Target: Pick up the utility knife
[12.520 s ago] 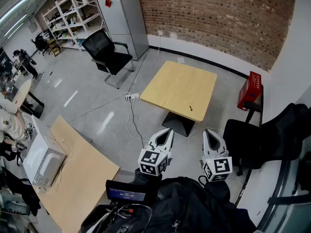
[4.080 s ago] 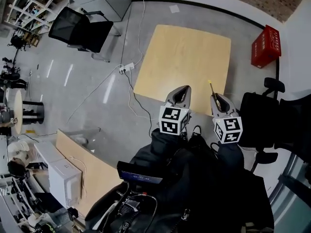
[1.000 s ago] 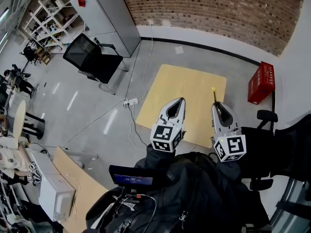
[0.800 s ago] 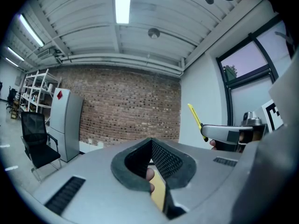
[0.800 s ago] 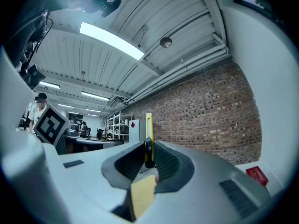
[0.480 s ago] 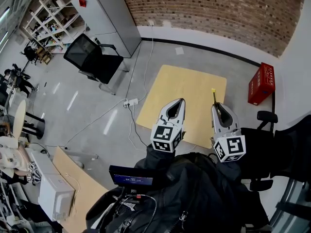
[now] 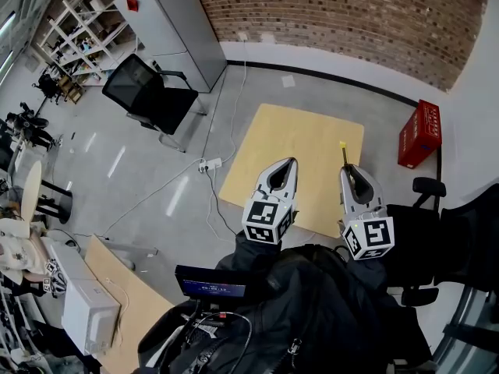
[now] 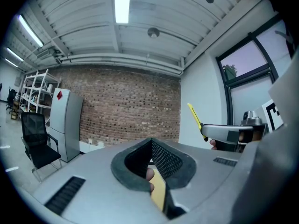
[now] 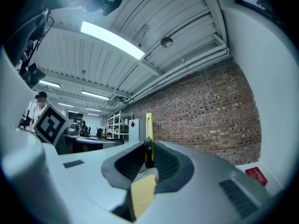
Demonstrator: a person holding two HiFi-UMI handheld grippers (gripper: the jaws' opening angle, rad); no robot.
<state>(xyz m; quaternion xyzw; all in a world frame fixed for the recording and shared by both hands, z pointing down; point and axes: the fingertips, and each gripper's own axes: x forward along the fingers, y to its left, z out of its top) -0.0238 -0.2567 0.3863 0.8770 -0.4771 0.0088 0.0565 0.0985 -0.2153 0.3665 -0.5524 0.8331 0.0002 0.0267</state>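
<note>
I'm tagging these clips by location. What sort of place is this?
Probably an open office or lab workspace: a brick wall, a black office chair, stocked white shelving, and a wooden table on a grey floor.

Left gripper (image 7: 288,164) closed, right (image 7: 347,171) around knife (image 7: 343,154)

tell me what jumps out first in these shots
The yellow utility knife catches the eye first, sticking up out of the right gripper, whose fingers are shut on it, over the right side of the wooden table in the head view. The left gripper beside it is shut on nothing, and a red crate sits on the floor near the brick wall.
</note>
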